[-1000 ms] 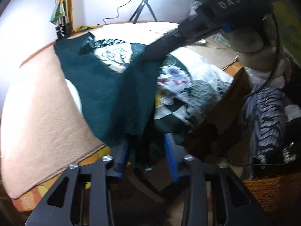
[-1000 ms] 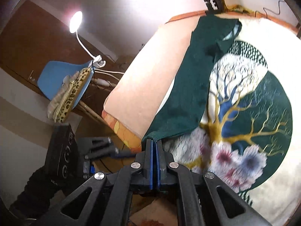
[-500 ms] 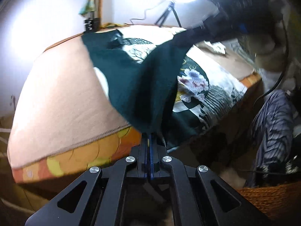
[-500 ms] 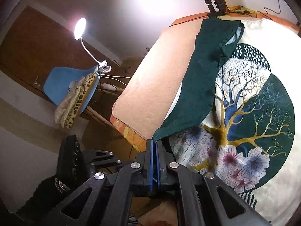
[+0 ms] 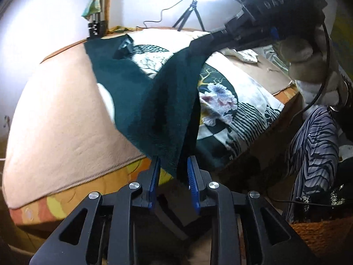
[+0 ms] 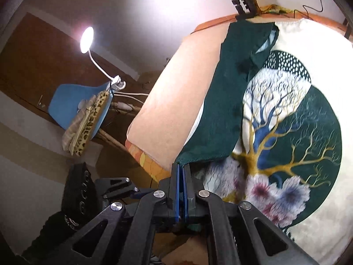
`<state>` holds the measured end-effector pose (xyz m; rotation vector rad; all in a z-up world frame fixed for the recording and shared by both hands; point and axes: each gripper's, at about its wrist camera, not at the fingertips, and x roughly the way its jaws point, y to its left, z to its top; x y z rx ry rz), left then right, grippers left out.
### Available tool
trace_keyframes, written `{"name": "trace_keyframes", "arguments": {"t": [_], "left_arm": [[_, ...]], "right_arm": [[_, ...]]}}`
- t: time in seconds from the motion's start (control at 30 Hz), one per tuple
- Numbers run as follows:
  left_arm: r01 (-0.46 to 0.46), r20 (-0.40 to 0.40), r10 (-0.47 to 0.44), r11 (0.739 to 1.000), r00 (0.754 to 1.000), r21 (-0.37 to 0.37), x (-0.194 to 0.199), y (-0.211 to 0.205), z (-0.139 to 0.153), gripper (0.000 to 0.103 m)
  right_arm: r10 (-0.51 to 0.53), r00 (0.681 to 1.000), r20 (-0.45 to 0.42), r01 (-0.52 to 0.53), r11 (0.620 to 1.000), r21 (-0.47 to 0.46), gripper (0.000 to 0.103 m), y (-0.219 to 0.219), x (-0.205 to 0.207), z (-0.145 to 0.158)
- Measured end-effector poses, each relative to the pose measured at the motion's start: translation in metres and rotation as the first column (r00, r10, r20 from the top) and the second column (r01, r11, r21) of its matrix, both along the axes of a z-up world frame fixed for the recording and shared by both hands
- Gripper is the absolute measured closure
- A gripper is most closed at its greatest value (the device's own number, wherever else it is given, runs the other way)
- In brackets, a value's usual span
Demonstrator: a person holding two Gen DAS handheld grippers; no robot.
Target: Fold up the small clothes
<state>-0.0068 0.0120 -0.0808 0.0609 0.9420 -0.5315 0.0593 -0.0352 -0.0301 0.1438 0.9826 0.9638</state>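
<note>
A dark green garment (image 5: 154, 101) lies across the bed, its near end lifted. My right gripper (image 6: 181, 172) is shut on one near corner of the green garment (image 6: 222, 110); it also shows in the left wrist view (image 5: 222, 37), raised at upper right. My left gripper (image 5: 173, 170) is open, its blue pads (image 5: 154, 176) either side of the hanging lower edge of the cloth, which dips between them without being clamped.
The bed has a peach blanket (image 5: 59, 114) and a white sheet with a tree and flower print (image 6: 286, 137). A tripod with a ring light (image 5: 194, 6) stands behind. A blue chair (image 6: 81, 101) and a lamp (image 6: 87, 39) are beside the bed. A striped cloth (image 5: 313, 141) hangs over a basket.
My left gripper was open, shut on the garment's edge half a second ago, and has now opened again. The right gripper has stayed shut on its corner.
</note>
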Motion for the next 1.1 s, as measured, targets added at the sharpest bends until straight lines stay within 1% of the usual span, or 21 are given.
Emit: {"name": "trace_keyframes", "arguments": {"t": [0.03,0.13,0.17,0.2,0.27,0.33,0.37,0.43,0.47,0.53,0.6,0.67,0.73,0.87,1.0,1.1], "left_arm": [[0.019,-0.009,-0.019,1.000,1.000,-0.006,0.002,-0.003,-0.002,0.080],[0.057,-0.019,-0.057,0.998,0.998,0.014,0.006,-0.015,-0.009,0.080],[0.066,-0.020,-0.065,0.998,0.998,0.010,0.005,-0.016,-0.011,0.080],[0.066,-0.025,-0.066,0.998,0.998,0.001,0.005,-0.016,-0.013,0.084],[0.051,-0.037,-0.051,0.998,0.998,-0.021,0.003,-0.013,-0.014,0.103],[0.014,-0.010,-0.014,1.000,1.000,-0.002,-0.003,-0.009,-0.010,0.103],[-0.017,-0.001,0.017,1.000,1.000,-0.006,-0.008,-0.005,-0.007,0.103],[-0.075,0.005,0.075,0.997,0.997,-0.026,-0.014,0.005,-0.003,0.103],[-0.103,0.004,0.103,0.993,0.995,-0.050,-0.018,0.010,-0.001,0.103],[-0.136,0.015,0.137,0.989,0.990,-0.063,-0.025,0.015,0.002,0.103],[-0.166,0.030,0.167,0.985,0.985,-0.038,-0.031,0.017,0.004,0.103],[-0.190,0.025,0.190,0.981,0.981,-0.029,-0.036,0.019,0.004,0.103],[-0.179,0.006,0.179,0.984,0.984,-0.015,-0.040,0.017,0.000,0.103],[-0.149,0.000,0.150,0.987,0.989,0.064,-0.048,0.009,-0.008,0.103],[-0.134,-0.017,0.136,0.986,0.991,0.095,-0.045,0.005,-0.014,0.103],[-0.117,-0.014,0.120,0.985,0.993,0.126,-0.046,0.003,-0.016,0.103]], "right_arm": [[-0.001,1.000,0.003,0.001,1.000,-0.001,0.103,0.000,0.002,0.001],[0.002,1.000,0.011,-0.002,1.000,-0.007,0.103,0.001,0.003,0.003],[0.004,1.000,0.013,-0.004,1.000,-0.010,0.103,0.001,0.002,0.003],[0.005,1.000,0.015,-0.005,1.000,-0.012,0.103,0.002,0.001,0.002],[0.005,1.000,0.015,-0.004,1.000,-0.012,0.103,0.002,0.001,0.002],[0.002,1.000,0.010,-0.002,1.000,-0.007,0.103,0.002,0.001,0.002],[0.002,1.000,0.009,-0.002,1.000,-0.003,0.103,0.002,0.001,0.002],[0.007,1.000,0.008,-0.007,1.000,0.008,0.103,0.002,-0.001,0.004],[0.012,1.000,0.007,-0.012,1.000,0.013,0.103,0.003,-0.001,0.005],[0.020,1.000,0.007,-0.020,1.000,0.021,0.103,0.005,-0.004,0.005],[0.023,1.000,0.005,-0.023,0.999,0.022,0.103,0.007,-0.007,0.003],[0.024,1.000,-0.010,-0.023,0.999,0.022,0.103,0.006,-0.009,-0.002],[0.022,0.999,-0.041,-0.021,0.999,0.024,0.103,0.000,-0.013,-0.014],[-0.003,0.993,-0.116,0.003,1.000,0.004,0.103,-0.014,-0.017,-0.048],[-0.052,0.972,-0.228,0.051,0.999,-0.008,0.102,-0.029,-0.009,-0.085],[-0.041,0.967,-0.252,0.033,0.999,-0.036,0.101,-0.029,-0.010,-0.101]]}}
